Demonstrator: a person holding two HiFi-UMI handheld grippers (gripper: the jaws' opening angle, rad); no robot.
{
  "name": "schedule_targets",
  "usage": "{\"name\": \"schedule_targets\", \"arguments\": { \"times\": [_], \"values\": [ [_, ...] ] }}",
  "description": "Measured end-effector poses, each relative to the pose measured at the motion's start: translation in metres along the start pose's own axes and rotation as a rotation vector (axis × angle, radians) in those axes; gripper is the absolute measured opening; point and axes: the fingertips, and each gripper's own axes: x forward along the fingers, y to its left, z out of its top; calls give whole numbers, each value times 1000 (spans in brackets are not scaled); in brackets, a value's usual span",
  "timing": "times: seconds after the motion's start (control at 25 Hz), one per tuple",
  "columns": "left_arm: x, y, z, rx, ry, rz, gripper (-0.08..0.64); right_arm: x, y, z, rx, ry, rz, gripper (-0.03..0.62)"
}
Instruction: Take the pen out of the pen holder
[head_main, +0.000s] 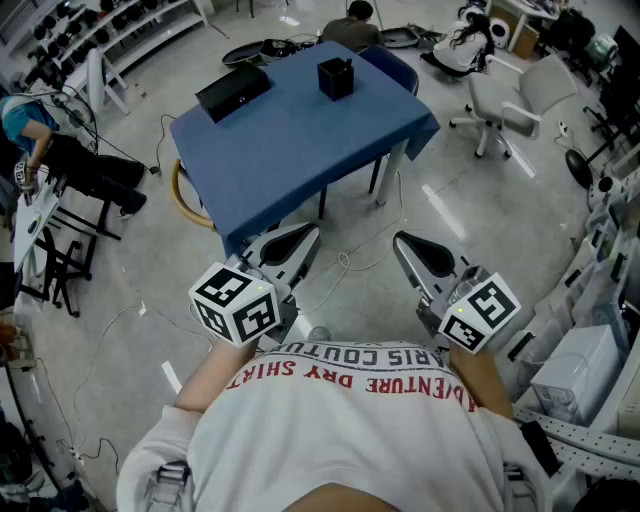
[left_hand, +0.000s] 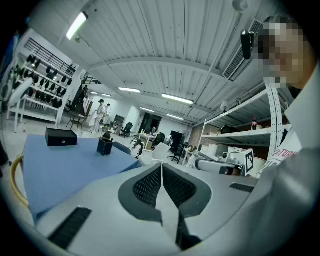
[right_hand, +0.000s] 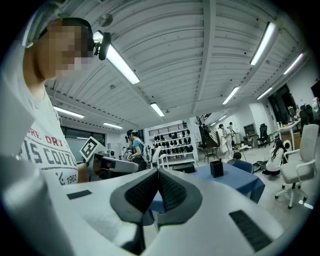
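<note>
The pen holder (head_main: 336, 78) stands near the far right edge of the blue table (head_main: 290, 150) — any pen in it is too small to tell. A black box (head_main: 233, 90) lies well apart at the far left. A wide stretch of cloth runs to the near edge. Short of that edge, over floor with loose cables (head_main: 345, 265), the left gripper (head_main: 303, 236) and right gripper (head_main: 405, 242) hang — each with jaws pressed together, nothing between.

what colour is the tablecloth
The tablecloth is plain blue. It shows best in the head view.
</note>
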Motion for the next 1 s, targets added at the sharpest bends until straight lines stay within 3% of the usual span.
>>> {"name": "schedule_targets", "arguments": {
  "times": [0.36, 0.4, 0.44, 0.52, 0.68, 1.0],
  "values": [
    [6, -39, -8, 24, 13, -4, 32, -38, -7, 5, 31, -43, -23, 26],
    [8, -43, -9, 27, 13, -6, 32, -41, -9, 5, 33, -44, -26, 43],
    [9, -47, -9, 30, 13, -8, 32, -44, -11, 5, 39, -44, -26, 102],
    [10, -55, -8, 37, 8, -11, 32, -48, -14, 5, 50, -50, -22, 294],
    [12, -69, -7, 49, -9, -9, 32, -60, -18, 8, 1, -52, -39, 356],
    [17, -85, -14, 57, -29, -7, 32, -76, -24, 6, -25, -60, -42, 373]
  ]
}}
